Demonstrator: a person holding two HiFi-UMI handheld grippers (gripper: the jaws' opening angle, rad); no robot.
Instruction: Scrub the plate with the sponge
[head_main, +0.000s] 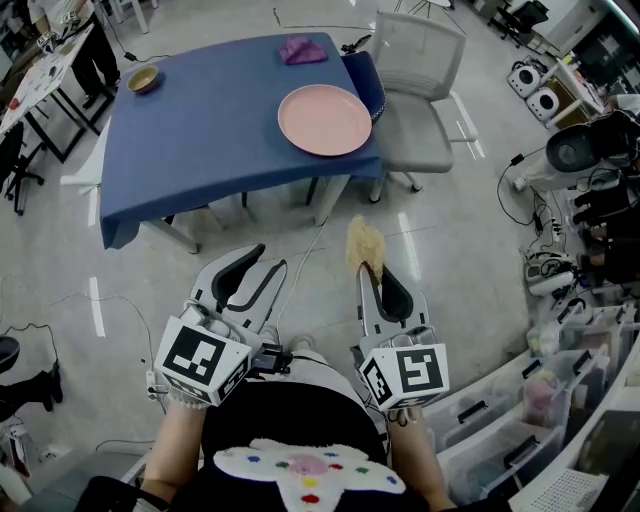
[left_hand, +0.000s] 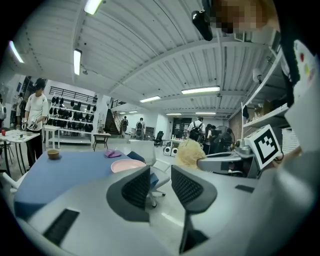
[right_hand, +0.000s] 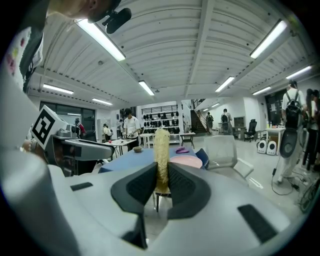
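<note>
A pink plate (head_main: 324, 120) lies on the right part of a blue-clothed table (head_main: 200, 130), some way ahead of both grippers. My right gripper (head_main: 375, 272) is shut on a yellow sponge (head_main: 365, 245), which sticks up out of the jaws; in the right gripper view the sponge (right_hand: 161, 155) stands pinched between the pads, with the plate (right_hand: 186, 161) far behind it. My left gripper (head_main: 262, 262) is open, and in the left gripper view (left_hand: 160, 187) nothing is between its pads. Both grippers are held over the floor, short of the table.
A small brown bowl (head_main: 142, 78) sits at the table's far left corner and a purple cloth (head_main: 302, 49) at its far edge. A grey chair (head_main: 420, 90) stands to the right of the table. Clear storage bins (head_main: 520, 400) line the right side. People stand in the background.
</note>
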